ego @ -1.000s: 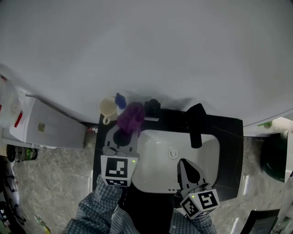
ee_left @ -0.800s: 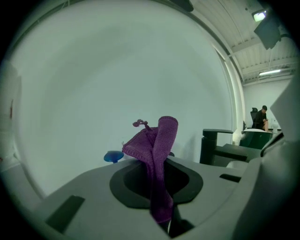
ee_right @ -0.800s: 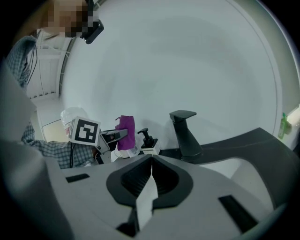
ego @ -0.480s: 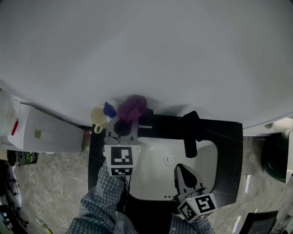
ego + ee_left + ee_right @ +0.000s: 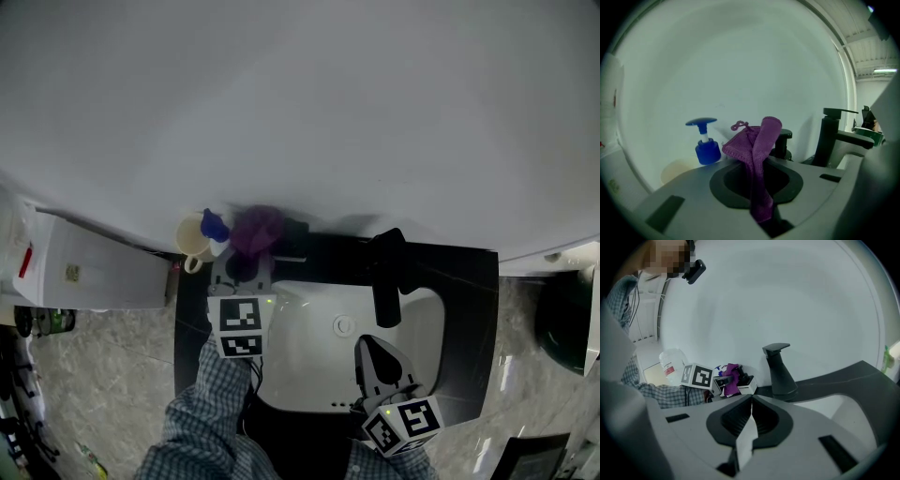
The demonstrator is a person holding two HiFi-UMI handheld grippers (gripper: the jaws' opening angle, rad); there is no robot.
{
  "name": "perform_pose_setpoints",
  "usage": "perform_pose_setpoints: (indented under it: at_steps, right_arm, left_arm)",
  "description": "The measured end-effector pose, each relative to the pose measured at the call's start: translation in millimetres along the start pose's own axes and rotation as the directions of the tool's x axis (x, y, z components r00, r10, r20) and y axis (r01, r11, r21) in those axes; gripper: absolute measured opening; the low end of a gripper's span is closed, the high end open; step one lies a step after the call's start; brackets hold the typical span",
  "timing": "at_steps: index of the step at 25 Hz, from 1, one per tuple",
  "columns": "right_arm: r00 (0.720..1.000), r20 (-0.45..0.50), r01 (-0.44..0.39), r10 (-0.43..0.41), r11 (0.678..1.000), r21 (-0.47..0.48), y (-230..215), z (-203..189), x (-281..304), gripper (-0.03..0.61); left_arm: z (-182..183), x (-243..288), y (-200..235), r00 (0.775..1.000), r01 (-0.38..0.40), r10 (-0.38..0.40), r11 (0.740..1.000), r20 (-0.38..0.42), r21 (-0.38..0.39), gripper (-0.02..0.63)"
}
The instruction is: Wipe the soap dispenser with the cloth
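Left gripper (image 5: 241, 270) (image 5: 759, 185): I find its jaws closed on the cloth (image 5: 255, 230) (image 5: 757, 150), a purple piece pinched low between them, with the free end standing above the jaws and folded over at the top. Directly behind the cloth in the left gripper view is the dispenser (image 5: 296, 231) (image 5: 783, 140), black-topped and partly covered by the fabric. I cannot tell whether cloth and dispenser touch. In the right gripper view the dispenser (image 5: 747, 384) shows a white body and sits on the counter (image 5: 469, 309) at the back left corner of the basin (image 5: 300, 356), close to the wall. Left of the cloth is a blue pump (image 5: 214, 225) (image 5: 707, 146), just beside a pale cup (image 5: 190, 242). Right of the dispenser, well apart from it, the black tap (image 5: 387, 267) (image 5: 832, 136) (image 5: 779, 369) rises at the back of the basin. Right gripper (image 5: 367, 343) (image 5: 751, 401): jaws brought together, tips meeting, nothing held. It hangs over the front right part of the basin, well apart from the dispenser and pointing towards the tap.
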State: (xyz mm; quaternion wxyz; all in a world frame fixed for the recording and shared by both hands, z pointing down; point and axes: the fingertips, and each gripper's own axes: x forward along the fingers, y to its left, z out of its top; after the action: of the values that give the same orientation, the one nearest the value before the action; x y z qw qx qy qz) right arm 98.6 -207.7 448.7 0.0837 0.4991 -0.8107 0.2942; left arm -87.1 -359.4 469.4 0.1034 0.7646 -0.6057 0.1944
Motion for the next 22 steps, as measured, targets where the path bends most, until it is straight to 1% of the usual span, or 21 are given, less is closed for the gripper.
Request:
perform_pose_setpoints:
  at_steps: [4,7,11,15,19,20,22]
  right_arm:
    - [1.000,-0.009,0.010,-0.010,1.000,0.004,-6,-4,-2,0.018]
    - [1.000,-0.022,0.016,-0.016,1.000,0.016,-8,-8,-3,0.018]
    - [1.000,-0.019,-0.005,0.005,1.000,0.014,-4,-5,0,0.018]
    - [1.000,-0.012,-0.022,0.022,1.000,0.005,1,0,4,0.019]
    - [0.999,-0.010,-0.030,0.030,1.000,-0.002,6,4,5,0.018]
    - [0.999,-0.010,-0.032,0.032,0.999,-0.004,6,4,4,0.019]
    - [0.999,-0.010,-0.034,0.034,0.999,-0.010,8,4,4,0.018]
  left_arm:
    - [-11,8,-8,1.000,0.017,-0.017,1.000,-0.017,0.001,0.060]
    - [-17,11,-7,1.000,0.001,0.000,1.000,-0.032,0.016,0.060]
    - [-26,9,-2,0.998,-0.008,0.008,1.000,-0.061,0.009,0.060]
    - [-28,-6,-5,0.999,0.018,-0.018,1.000,-0.028,0.001,0.060]
    - [-27,-30,1,1.000,0.009,-0.009,1.000,-0.002,-0.025,0.060]
    - [-23,-37,2,1.000,0.009,-0.008,1.000,0.010,-0.024,0.060]
    - [-11,-48,1,0.999,0.015,-0.015,1.000,0.040,0.002,0.060]
